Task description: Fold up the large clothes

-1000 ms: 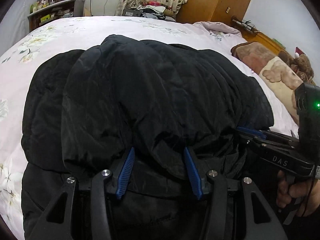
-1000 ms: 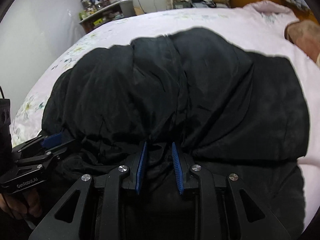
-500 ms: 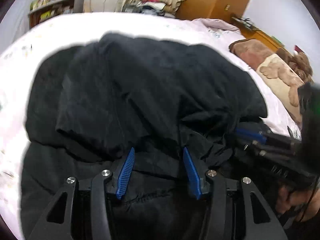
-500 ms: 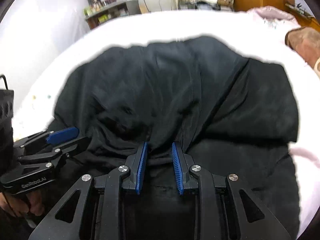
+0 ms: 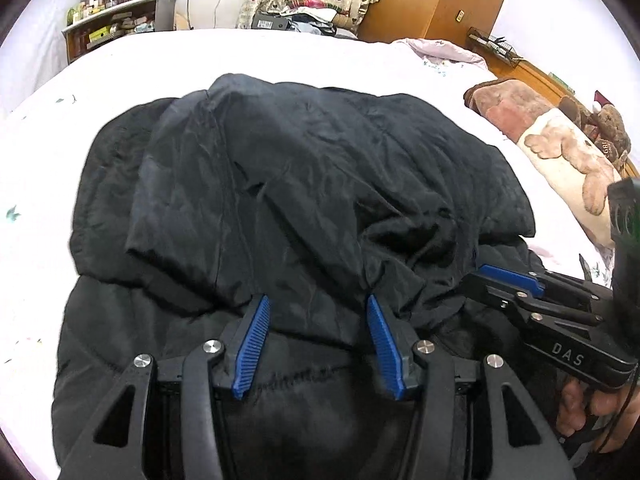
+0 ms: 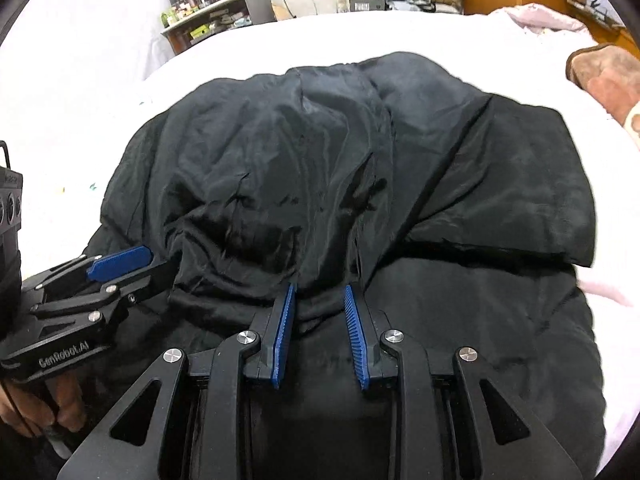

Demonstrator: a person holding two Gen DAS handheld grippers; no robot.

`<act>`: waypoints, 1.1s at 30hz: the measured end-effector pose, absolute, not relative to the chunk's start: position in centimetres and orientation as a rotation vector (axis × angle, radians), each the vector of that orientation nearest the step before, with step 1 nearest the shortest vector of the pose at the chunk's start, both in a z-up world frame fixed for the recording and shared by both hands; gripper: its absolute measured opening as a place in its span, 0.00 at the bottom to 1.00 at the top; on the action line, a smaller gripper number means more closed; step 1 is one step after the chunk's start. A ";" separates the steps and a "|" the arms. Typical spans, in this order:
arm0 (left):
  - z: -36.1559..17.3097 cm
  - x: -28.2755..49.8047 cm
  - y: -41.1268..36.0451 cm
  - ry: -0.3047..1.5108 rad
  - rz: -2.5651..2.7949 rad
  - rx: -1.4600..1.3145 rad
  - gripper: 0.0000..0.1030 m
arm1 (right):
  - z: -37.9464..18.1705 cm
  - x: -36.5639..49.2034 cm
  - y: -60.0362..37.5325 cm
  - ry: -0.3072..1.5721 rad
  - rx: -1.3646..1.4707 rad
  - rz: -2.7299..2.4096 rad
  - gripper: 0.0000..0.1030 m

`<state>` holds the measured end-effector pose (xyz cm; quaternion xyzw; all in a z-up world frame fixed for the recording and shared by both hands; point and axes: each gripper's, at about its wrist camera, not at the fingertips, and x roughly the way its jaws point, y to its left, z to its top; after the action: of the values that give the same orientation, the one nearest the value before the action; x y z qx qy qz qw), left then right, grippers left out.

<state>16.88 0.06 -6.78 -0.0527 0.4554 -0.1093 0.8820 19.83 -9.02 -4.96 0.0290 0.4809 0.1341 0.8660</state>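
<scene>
Bed (image 5: pixel 280 52): right gripper (image 5: pixel 508 280) reads "DAS", left gripper (image 6: pixel 120 260) "GenRobot.AI".

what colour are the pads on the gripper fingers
Blue, ribbed pads on black fingers, clearest in the left wrist view.

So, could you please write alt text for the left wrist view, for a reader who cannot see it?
The left gripper pinches a bunched fold of a black padded coat spread on a white bed. The right gripper, held in a hand, grips the same raised edge from the right. A teddy-bear blanket lies beyond.
</scene>
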 end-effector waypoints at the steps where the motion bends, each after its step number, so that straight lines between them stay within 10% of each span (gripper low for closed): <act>1: -6.4 16.3 0.0 0.948 -0.216 -0.099 0.52 | -4.6 19.2 -9.2 1.001 0.058 0.281 0.26; 33: 0.8 -1.2 4.0 0.835 -0.145 -0.067 0.52 | 2.7 1.1 -15.1 0.889 0.126 0.228 0.44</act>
<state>-1.24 4.03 0.78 -0.0324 0.4053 -0.0704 0.9109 1.10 -15.09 2.72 0.0605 0.4289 0.1099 0.8946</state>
